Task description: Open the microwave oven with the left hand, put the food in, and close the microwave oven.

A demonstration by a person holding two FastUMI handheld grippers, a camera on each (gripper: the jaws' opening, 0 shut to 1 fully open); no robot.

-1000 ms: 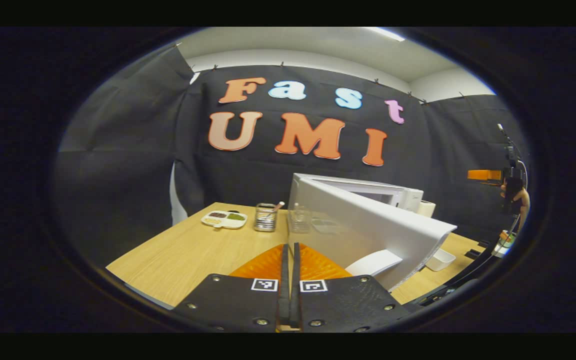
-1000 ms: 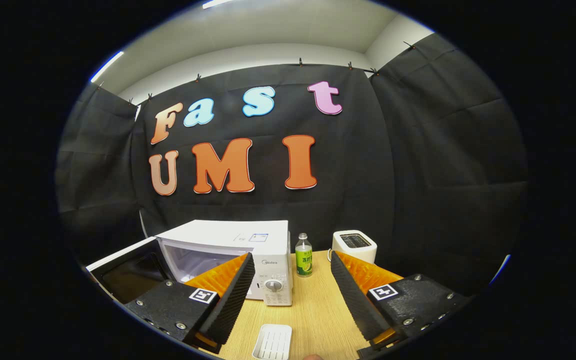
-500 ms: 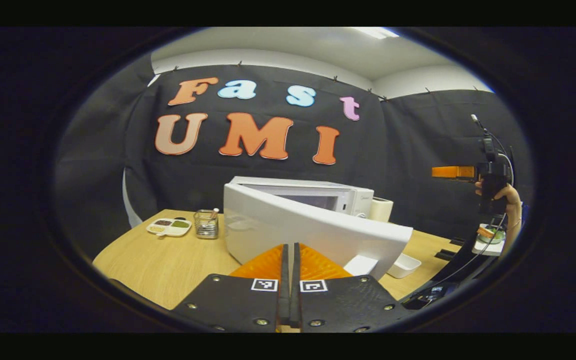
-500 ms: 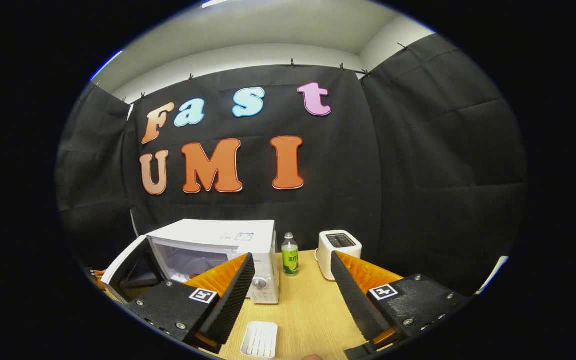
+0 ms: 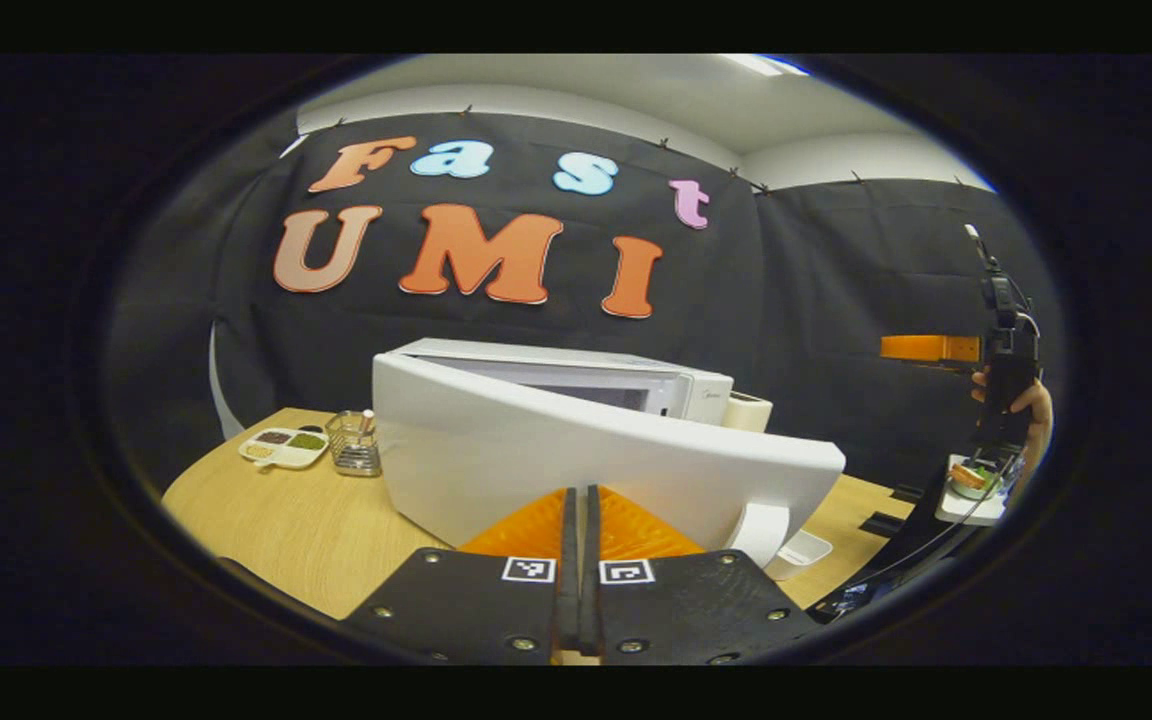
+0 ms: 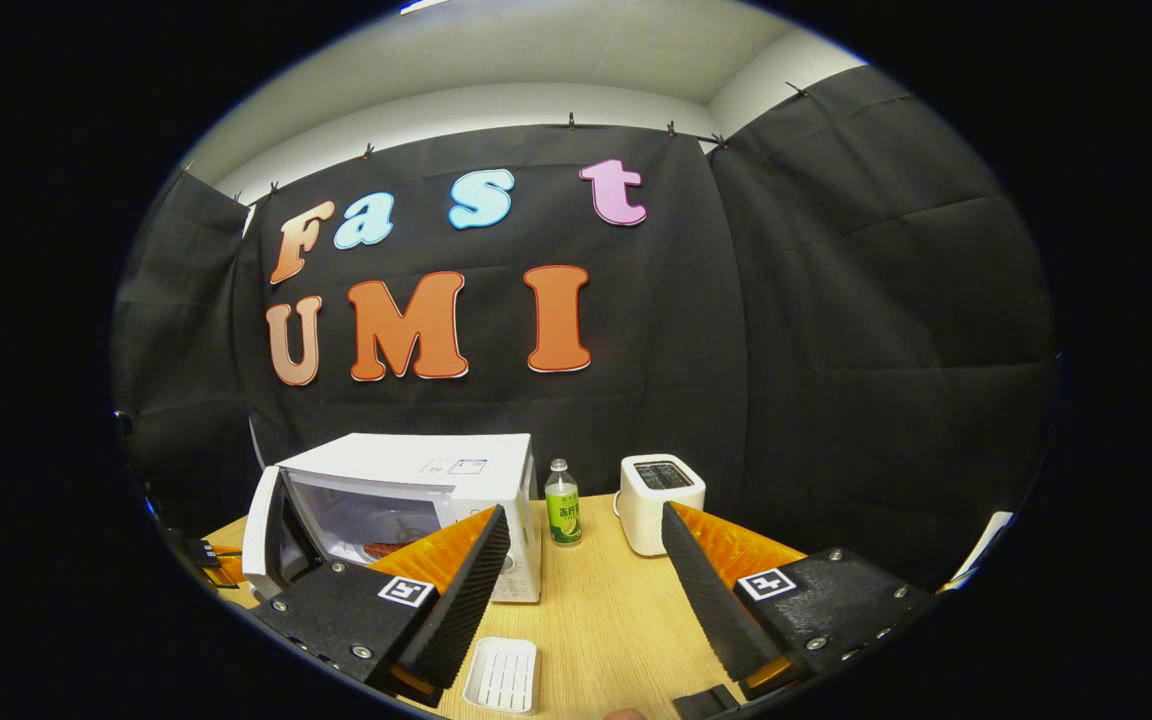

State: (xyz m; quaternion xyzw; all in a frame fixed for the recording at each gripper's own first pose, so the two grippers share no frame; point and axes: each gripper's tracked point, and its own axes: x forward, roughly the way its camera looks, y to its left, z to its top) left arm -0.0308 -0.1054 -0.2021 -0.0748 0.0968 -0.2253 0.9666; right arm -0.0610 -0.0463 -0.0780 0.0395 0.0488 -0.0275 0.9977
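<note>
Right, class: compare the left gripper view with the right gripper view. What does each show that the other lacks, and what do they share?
Left gripper view: a sectioned dish, a wire holder and the white outer face of the door. Right gripper view: a green bottle and the oven cavity behind the door. Both: the microwave with its door part open, the toaster and the wooden table.

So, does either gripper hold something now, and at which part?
Nothing is held. The left gripper is shut and empty behind the microwave door; the right gripper is open.
</note>
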